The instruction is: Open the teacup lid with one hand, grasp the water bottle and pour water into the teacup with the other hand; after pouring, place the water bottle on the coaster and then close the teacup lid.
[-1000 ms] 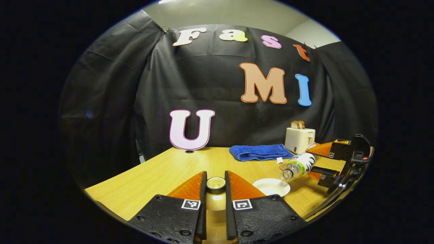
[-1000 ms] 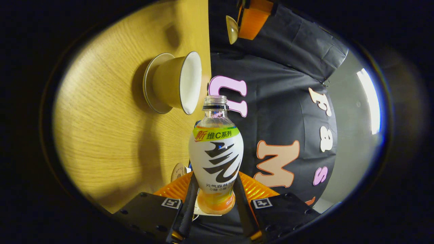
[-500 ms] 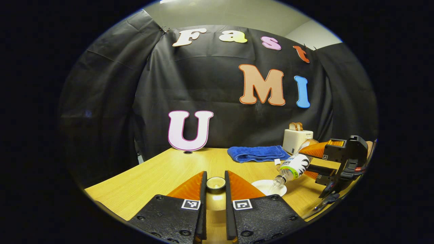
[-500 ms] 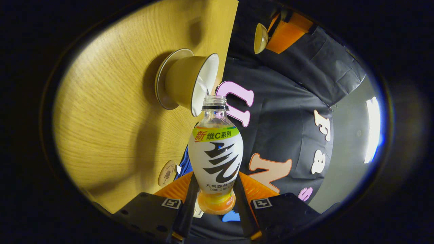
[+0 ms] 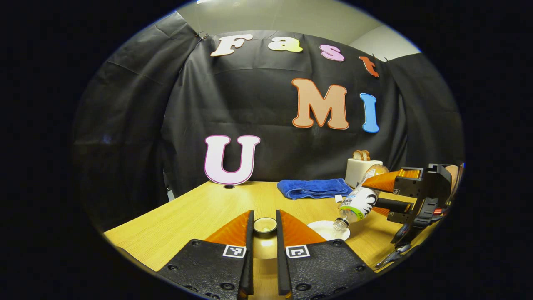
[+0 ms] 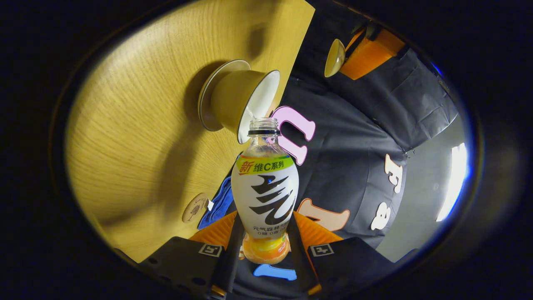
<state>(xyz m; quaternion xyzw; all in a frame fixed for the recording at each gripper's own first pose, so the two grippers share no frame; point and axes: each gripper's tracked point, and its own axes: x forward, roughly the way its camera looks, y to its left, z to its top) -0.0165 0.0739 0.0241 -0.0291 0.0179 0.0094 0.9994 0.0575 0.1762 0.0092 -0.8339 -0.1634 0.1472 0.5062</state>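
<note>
The wooden table (image 5: 200, 212) carries a blue towel (image 5: 313, 187) at about one o'clock from the left gripper (image 5: 265, 243), with a toaster (image 5: 360, 171) beyond it. The water bottle (image 6: 265, 189) is clamped low on its body between both fingers of the right gripper (image 6: 263, 254), tipped neck-down toward nine o'clock in the left gripper view, its open mouth just over the teacup (image 6: 241, 102) rim. The cup sits on its saucer (image 6: 208, 98). The left gripper is clenched on the teacup lid (image 5: 265, 225), held well clear of the cup. The round coaster (image 6: 194, 207) lies at about eight o'clock from the bottle in the right gripper view. Pouring looks to be underway: keep the mouth centred over the cup, tilt gradually so the stream stays thin, and level the bottle before the cup brims
</note>
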